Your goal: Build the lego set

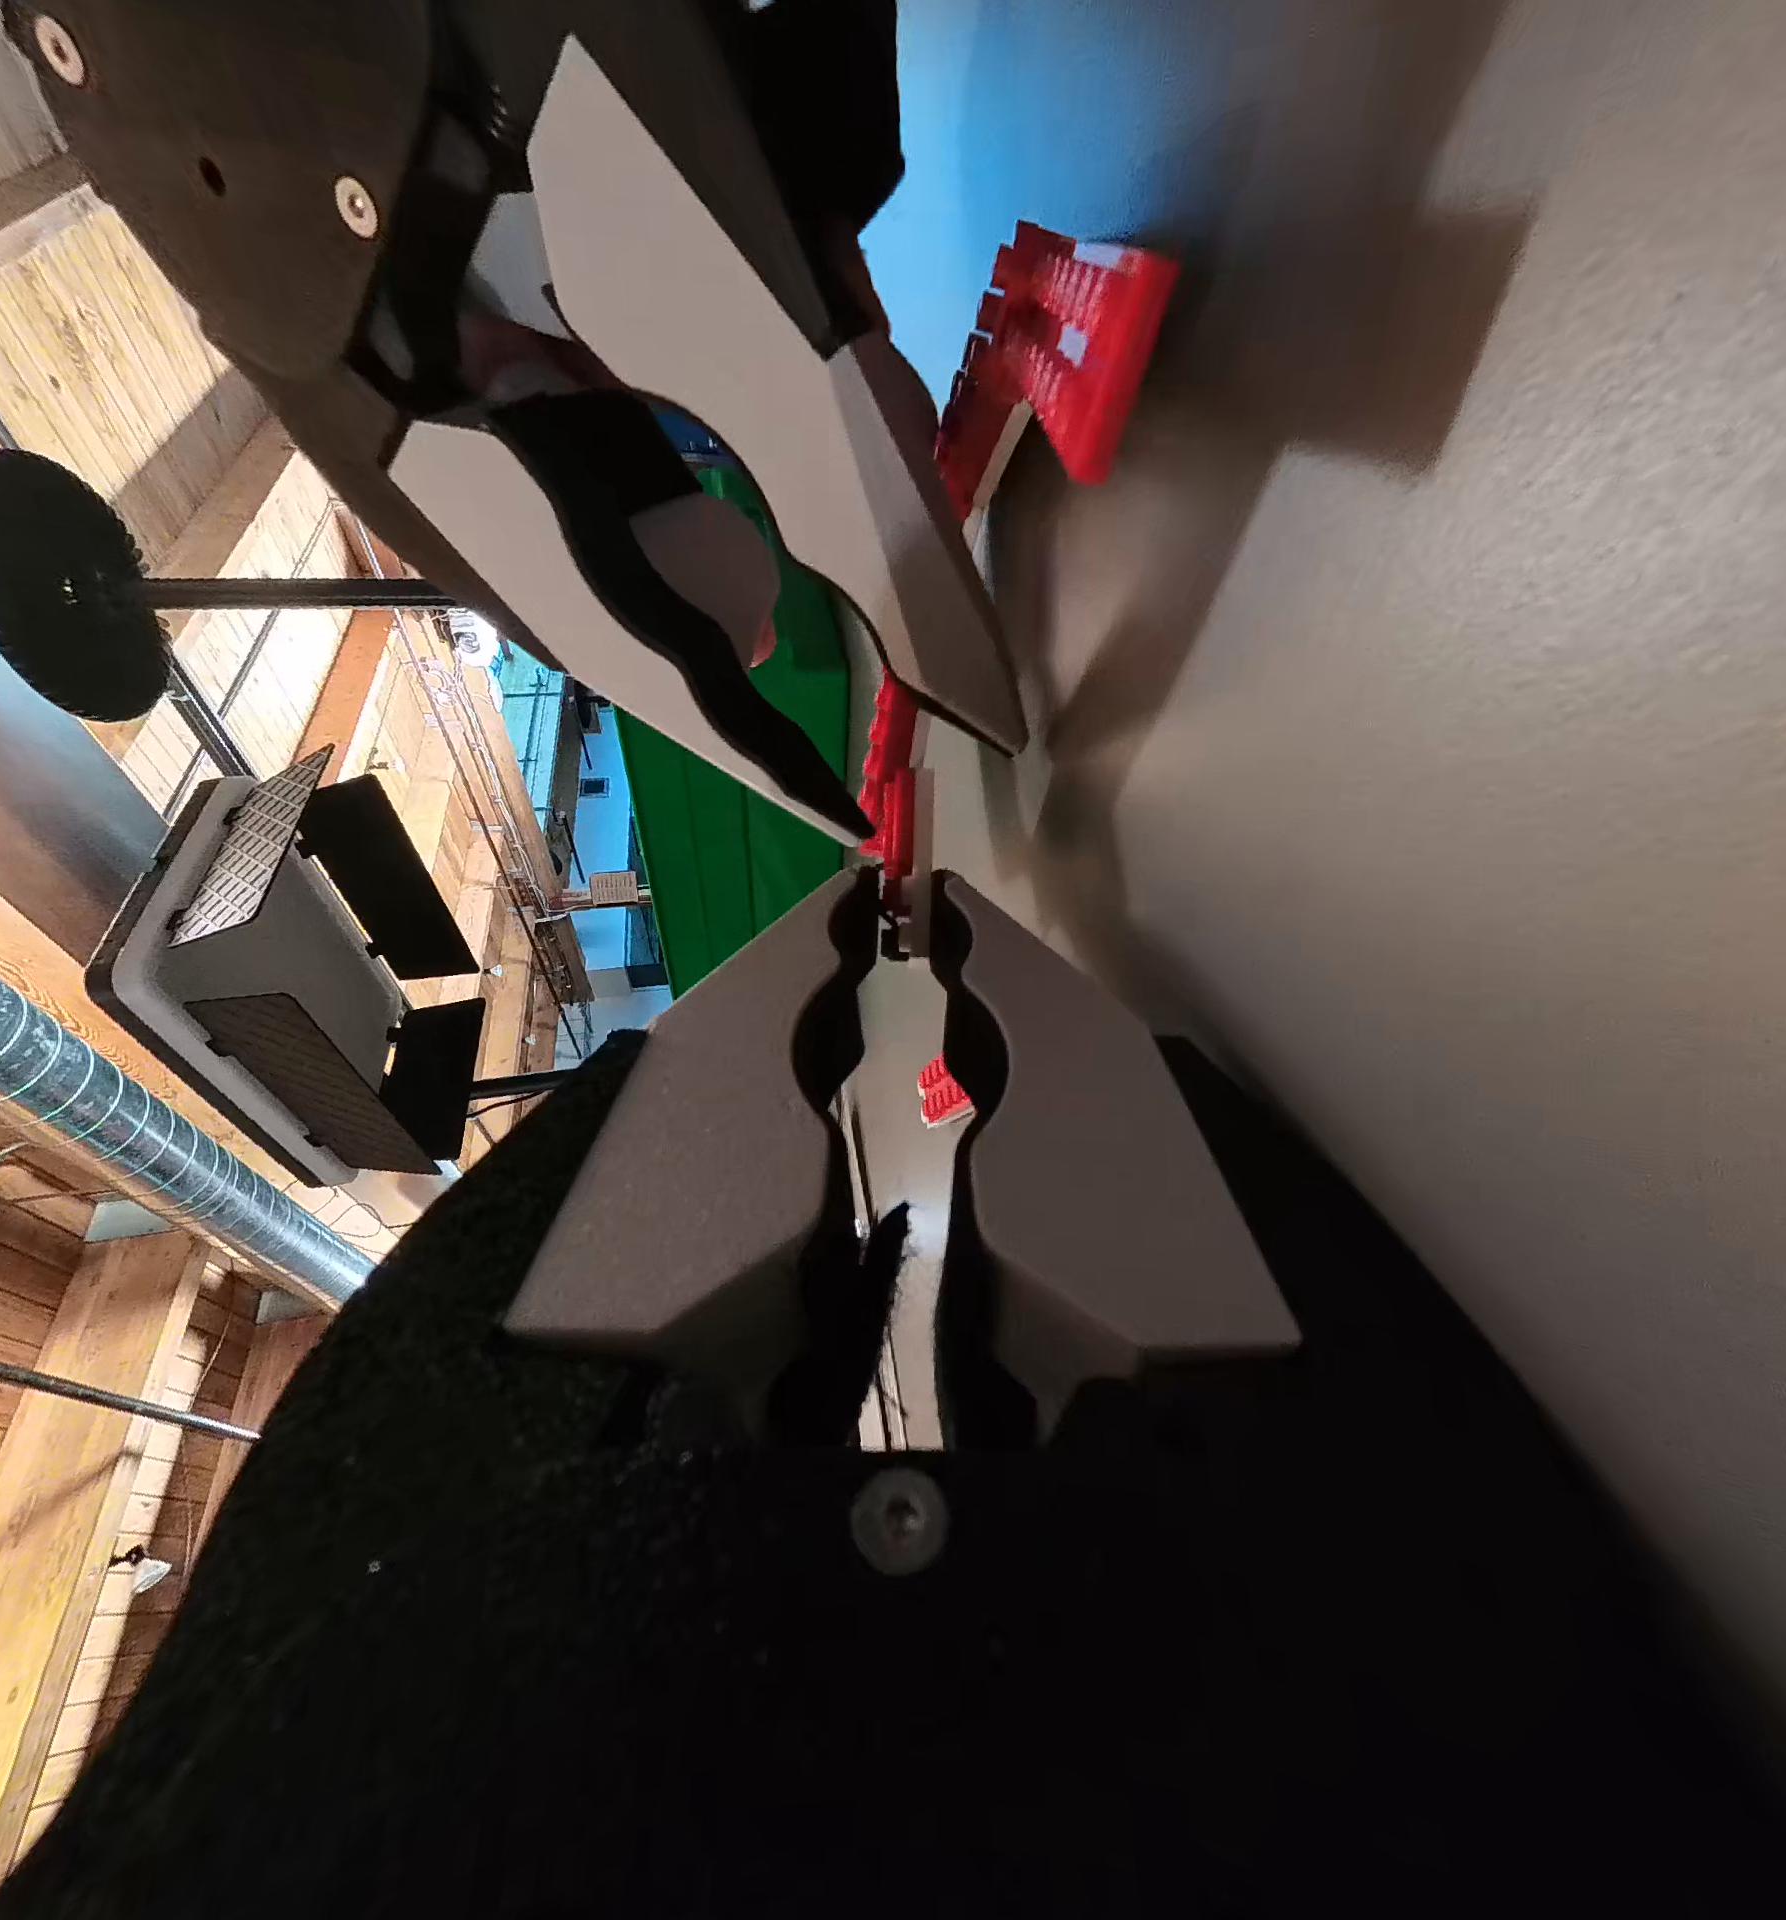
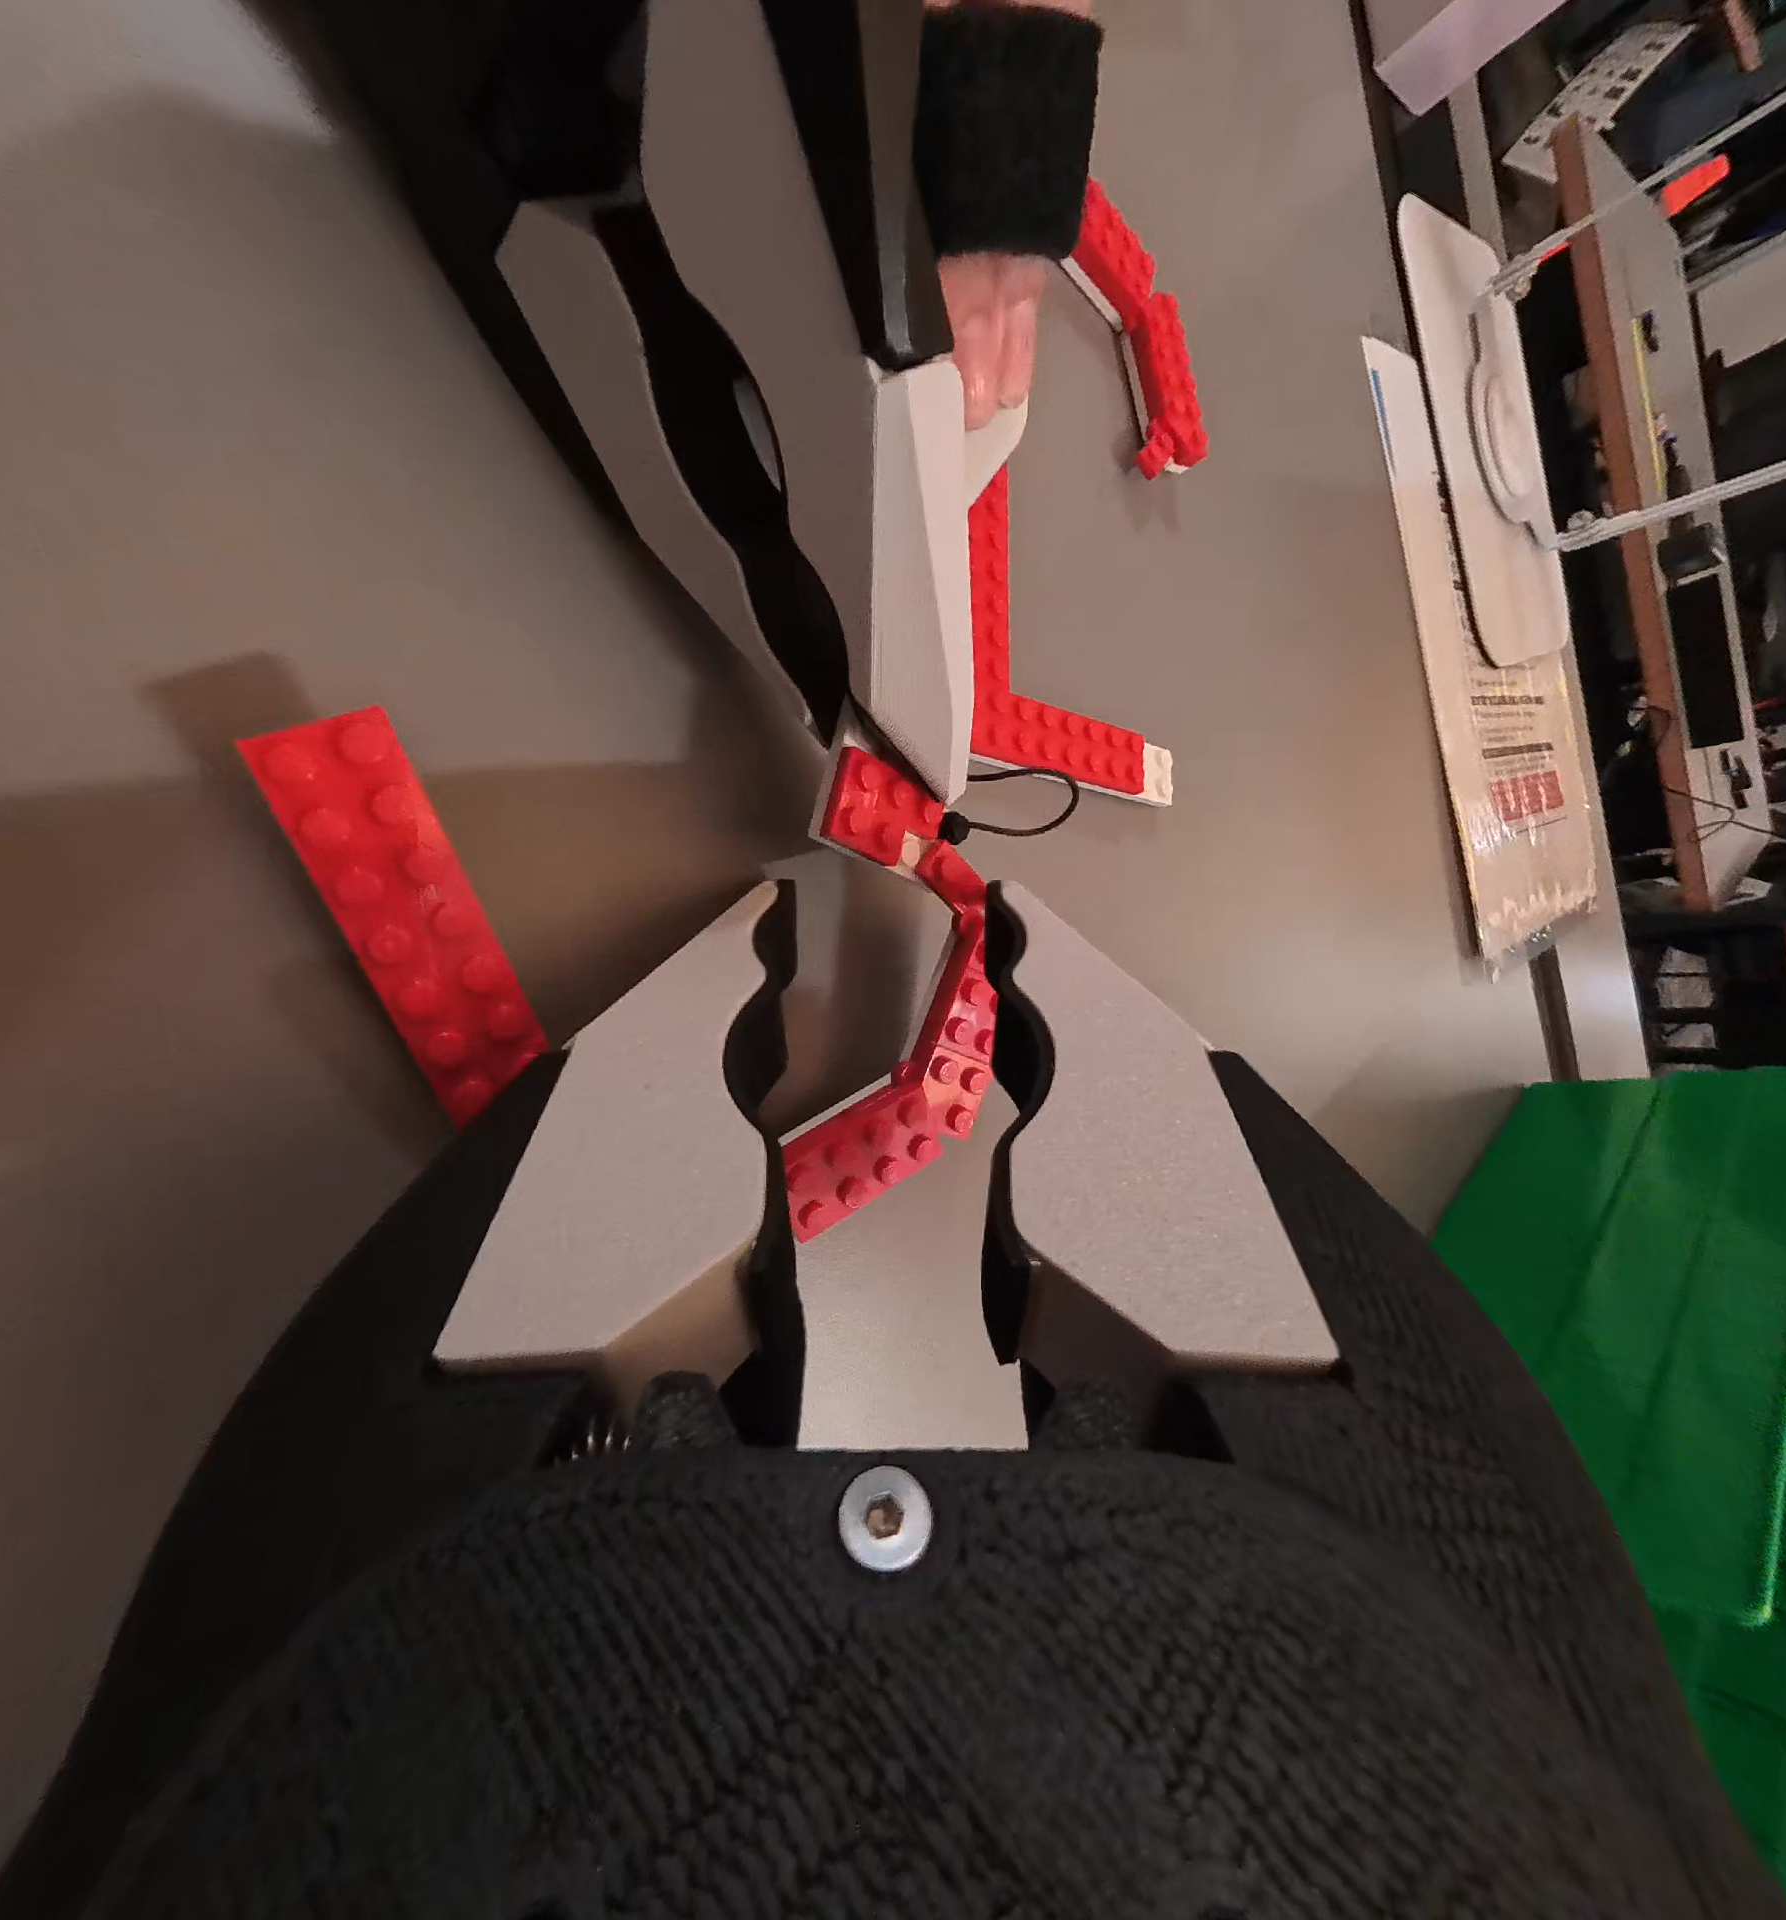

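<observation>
Table (image 2: 193, 364): bare to the left of the curved red chain (image 2: 899, 1122), room to swing. Long plate (image 2: 401, 904) well left of chain. Right gripper (image 2: 889, 894) half open, straddling chain, apparently steadying it. Left gripper (image 2: 884, 769) pinches the chain's end block (image 2: 873, 805).

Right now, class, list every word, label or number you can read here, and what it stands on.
None can be read.
Sleeved printed sheet, table edge: too small, blurred.
Paper with black marks, top right: too small.
Distant sign, left wrist view: too small.
Red lego chain: no legible writing.
</observation>
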`<control>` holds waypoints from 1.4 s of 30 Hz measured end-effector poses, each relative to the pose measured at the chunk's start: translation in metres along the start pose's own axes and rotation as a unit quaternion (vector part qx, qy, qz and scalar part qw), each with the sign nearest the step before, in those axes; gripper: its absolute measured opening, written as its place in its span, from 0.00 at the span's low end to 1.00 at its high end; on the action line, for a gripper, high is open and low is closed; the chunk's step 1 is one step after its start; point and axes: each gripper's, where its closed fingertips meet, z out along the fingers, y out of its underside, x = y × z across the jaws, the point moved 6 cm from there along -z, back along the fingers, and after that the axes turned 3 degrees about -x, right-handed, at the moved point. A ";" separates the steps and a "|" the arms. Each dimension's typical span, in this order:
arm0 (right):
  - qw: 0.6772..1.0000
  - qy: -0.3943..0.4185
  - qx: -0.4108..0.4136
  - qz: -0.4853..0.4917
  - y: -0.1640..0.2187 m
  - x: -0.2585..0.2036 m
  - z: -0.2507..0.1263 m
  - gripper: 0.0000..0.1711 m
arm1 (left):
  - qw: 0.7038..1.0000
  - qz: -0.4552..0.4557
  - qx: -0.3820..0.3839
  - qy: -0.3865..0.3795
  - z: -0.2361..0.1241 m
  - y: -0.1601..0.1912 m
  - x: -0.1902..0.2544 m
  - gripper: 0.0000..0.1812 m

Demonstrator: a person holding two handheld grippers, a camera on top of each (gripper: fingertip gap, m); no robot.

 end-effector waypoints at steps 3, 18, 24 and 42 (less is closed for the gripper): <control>1.000 0.017 0.002 -0.009 0.001 0.001 0.000 0.15 | 1.000 -0.002 0.004 0.003 0.000 0.000 0.000 0.04; 0.994 0.087 0.057 0.023 0.011 0.000 -0.004 0.05 | 1.000 0.015 0.020 -0.013 0.004 -0.001 -0.002 0.04; 0.992 0.074 0.091 0.039 0.016 -0.002 -0.007 0.00 | 0.999 -0.008 0.043 0.006 0.004 -0.001 0.000 0.04; 0.978 -0.046 0.104 0.174 0.027 0.017 -0.012 0.15 | 0.998 -0.007 0.055 0.008 0.008 0.001 -0.001 0.04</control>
